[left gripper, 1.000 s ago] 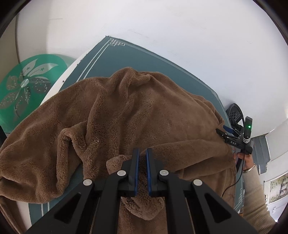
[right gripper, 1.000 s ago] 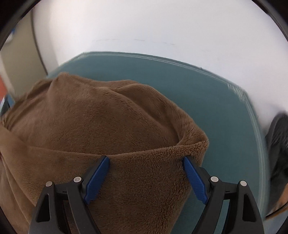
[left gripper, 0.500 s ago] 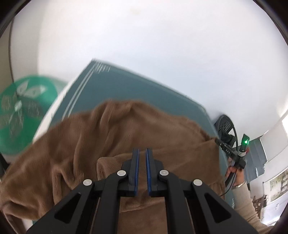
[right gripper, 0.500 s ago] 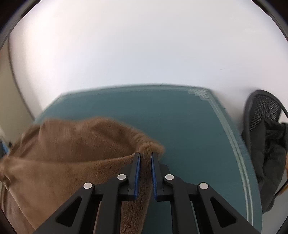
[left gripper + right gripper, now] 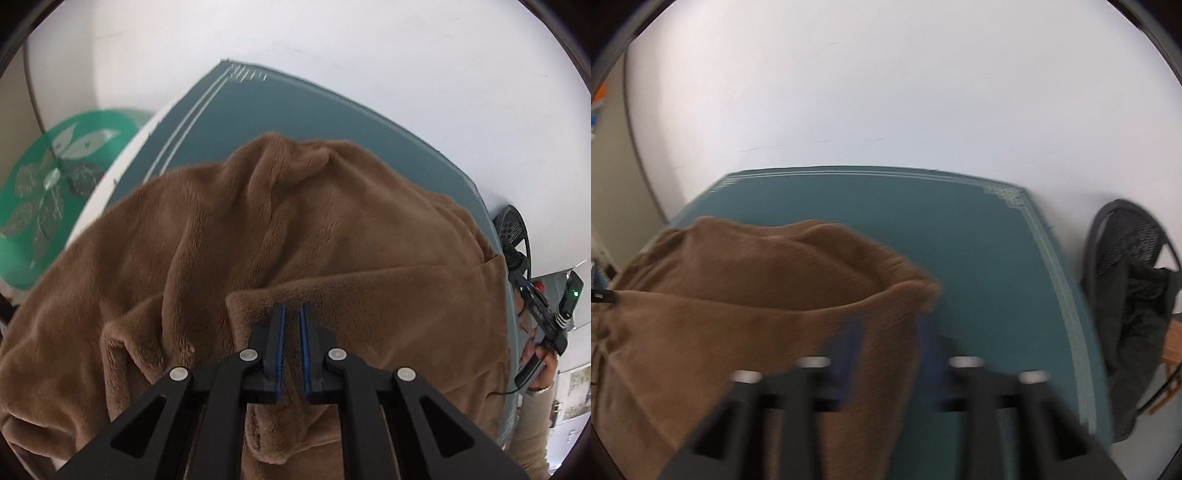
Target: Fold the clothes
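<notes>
Brown fleece fills the near field of both wrist views: a thick, plush garment [image 5: 295, 229] lying in a heap on the bench [image 5: 280, 110], which is covered by a teal mat with pale border lines. Closest in, the left gripper [image 5: 291, 332] has its blue-lined jaws drawn narrow with a fold of the fleece edge pinched between them, so that edge can be carried as one straight line rather than sagging. In the right wrist view the right gripper [image 5: 890, 332] is smeared by motion; fleece hangs between and over its fingers, and the jaws look set somewhat apart, but I cannot tell whether they are clamping the cloth or letting it go. The two grips sit at opposite ends of the same near hem, which I judge is meant to keep the layer taut while it is laid over the rest of the pile. Beyond the grippers the body of the garment humps up in soft ridges, not yet flat, with bare teal mat beyond it toward the wall [image 5: 886, 92]. Farther off, a green round panel with a flower pattern [image 5: 48, 192] stands to the left of the bench, and a dark mesh chair [image 5: 1126, 251] draped with dark clothing to the right.
</notes>
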Tool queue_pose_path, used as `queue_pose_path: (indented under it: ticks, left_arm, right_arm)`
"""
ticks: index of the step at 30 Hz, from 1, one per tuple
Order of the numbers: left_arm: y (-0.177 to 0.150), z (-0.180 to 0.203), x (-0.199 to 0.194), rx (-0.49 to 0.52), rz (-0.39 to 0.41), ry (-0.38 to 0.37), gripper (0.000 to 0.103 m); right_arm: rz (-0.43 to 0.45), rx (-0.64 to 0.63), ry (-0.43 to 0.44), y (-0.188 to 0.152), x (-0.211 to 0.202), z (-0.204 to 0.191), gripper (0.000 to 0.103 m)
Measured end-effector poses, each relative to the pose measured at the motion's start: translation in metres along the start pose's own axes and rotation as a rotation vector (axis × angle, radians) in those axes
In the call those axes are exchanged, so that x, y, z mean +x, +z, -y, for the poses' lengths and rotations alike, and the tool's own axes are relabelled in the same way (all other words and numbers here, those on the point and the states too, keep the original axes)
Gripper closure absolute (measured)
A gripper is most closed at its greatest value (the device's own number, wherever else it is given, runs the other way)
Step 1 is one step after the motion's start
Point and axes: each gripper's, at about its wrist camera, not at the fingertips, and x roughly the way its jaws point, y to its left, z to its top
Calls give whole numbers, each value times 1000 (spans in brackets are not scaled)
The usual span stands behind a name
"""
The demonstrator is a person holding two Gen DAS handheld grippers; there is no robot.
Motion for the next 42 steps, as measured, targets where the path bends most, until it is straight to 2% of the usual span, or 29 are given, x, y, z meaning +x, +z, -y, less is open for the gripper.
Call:
queue_pose_path:
  ticks: [1, 4, 6, 8, 13, 16, 19, 25, 27, 29, 31, 37, 42]
  left_arm:
    - [-1, 1, 1, 5, -4, 5, 86]
    - [-4, 4, 3, 24, -8, 21, 80]
    - [-3, 7, 6, 30, -4, 31, 71]
    - [-2, 11, 10, 35, 0, 40, 55]
    - [2, 21, 18, 49, 12, 64, 53]
    - [4, 26, 23, 57, 19, 78, 53]
    - [6, 32, 28, 65, 27, 92, 53]
    - [-26, 8, -14, -46, 73, 3, 52]
    - [-37, 0, -28, -85, 89, -28, 48]
    - [-48, -8, -43, -123, 104, -58, 38]
    - [-58, -17, -57, -162, 120, -89, 34]
    - [-103, -53, -101, -313, 164, -163, 25]
    - [-150, -94, -121, -471, 210, -118, 24]
  right_arm:
    - [13, 15, 20, -3, -2, -3, 14]
    - [19, 44, 49, -11, -5, -16, 14]
    - [4, 55, 70, -16, -8, -21, 14]
    - [-9, 59, 88, -21, -11, -27, 14]
    - [-47, -107, 95, -35, -7, -69, 14]
    - [-111, -210, 57, -48, 7, -91, 14]
    - [-136, -204, 46, -60, 21, -92, 14]
    - [-136, -186, 36, -61, 22, -93, 12]
    - [-138, -192, 17, -61, 22, -97, 12]
    - [-147, -179, -8, -59, 15, -99, 12]
    - [-134, -169, -9, -57, 0, -104, 12]
    - [-63, -169, 119, -57, -63, -134, 12]
    - [-60, -135, 300, -69, -91, -168, 12]
